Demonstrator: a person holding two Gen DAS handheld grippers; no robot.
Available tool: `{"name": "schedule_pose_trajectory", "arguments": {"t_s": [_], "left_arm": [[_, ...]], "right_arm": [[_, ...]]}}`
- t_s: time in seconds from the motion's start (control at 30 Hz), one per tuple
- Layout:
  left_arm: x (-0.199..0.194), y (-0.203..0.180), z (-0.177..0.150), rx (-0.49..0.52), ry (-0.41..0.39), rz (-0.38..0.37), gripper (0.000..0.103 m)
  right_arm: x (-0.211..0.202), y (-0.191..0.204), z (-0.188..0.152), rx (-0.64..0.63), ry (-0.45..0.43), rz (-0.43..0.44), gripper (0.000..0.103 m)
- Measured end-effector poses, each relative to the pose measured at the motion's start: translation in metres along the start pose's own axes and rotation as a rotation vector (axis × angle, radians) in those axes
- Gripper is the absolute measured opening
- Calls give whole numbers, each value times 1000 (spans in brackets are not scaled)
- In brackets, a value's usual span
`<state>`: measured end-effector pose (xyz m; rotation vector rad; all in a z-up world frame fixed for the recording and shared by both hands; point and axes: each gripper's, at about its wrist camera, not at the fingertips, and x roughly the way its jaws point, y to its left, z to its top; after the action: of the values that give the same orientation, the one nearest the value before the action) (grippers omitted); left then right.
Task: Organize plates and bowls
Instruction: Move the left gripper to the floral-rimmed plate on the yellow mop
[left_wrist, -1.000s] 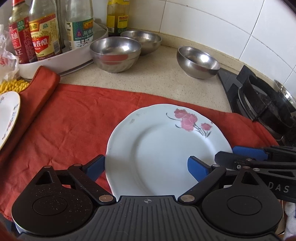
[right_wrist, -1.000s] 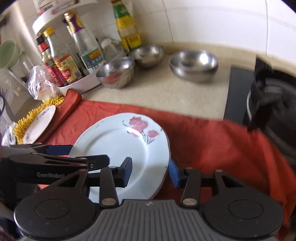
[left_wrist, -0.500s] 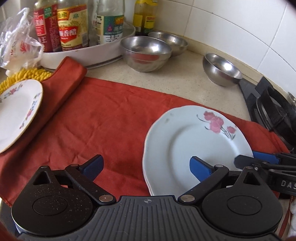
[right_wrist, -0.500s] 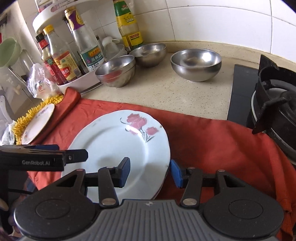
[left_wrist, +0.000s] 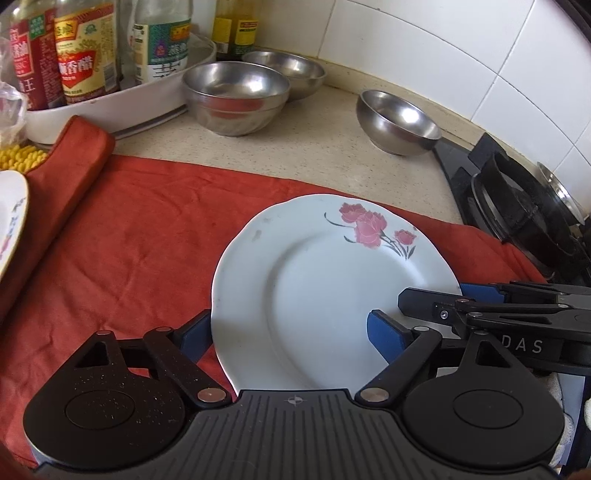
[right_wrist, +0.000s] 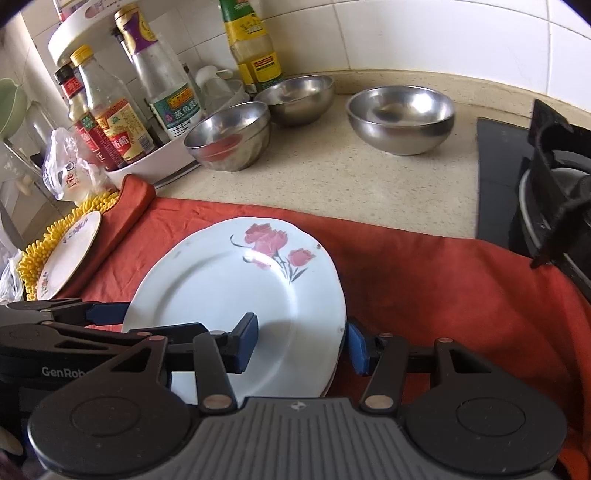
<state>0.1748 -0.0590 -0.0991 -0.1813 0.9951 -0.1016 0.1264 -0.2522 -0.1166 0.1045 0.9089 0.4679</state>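
Rose-painted plate (left_wrist: 332, 295) flat on red cloth (left_wrist: 129, 240). Left gripper (left_wrist: 291, 332) spread wide, straddling its near-left rim. Right gripper (right_wrist: 301, 343) parted, straddling its right rim.

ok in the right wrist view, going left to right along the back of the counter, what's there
bottle rack → stacked steel bowls → second steel bowl → lone steel bowl → gas stove
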Motion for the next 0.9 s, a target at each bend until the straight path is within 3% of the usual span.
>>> {"name": "schedule_pose_trajectory", "arguments": {"t_s": [0.27,0.43,0.67,0.9], "left_arm": [[-8,23,2,-45,-20,-2,93],[-28,51,2,-129,-66,36,95],[-57,115,0,-266,-111,180,96],[-89,159,-3,-333,-172,285,97]], "right_arm": [[14,13,11,-34,10,19,51],[4,14,21,-66,-24,-5,51],[9,45,44,-153,-69,50,51],[27,93,64,-241,-72,132,51]]}}
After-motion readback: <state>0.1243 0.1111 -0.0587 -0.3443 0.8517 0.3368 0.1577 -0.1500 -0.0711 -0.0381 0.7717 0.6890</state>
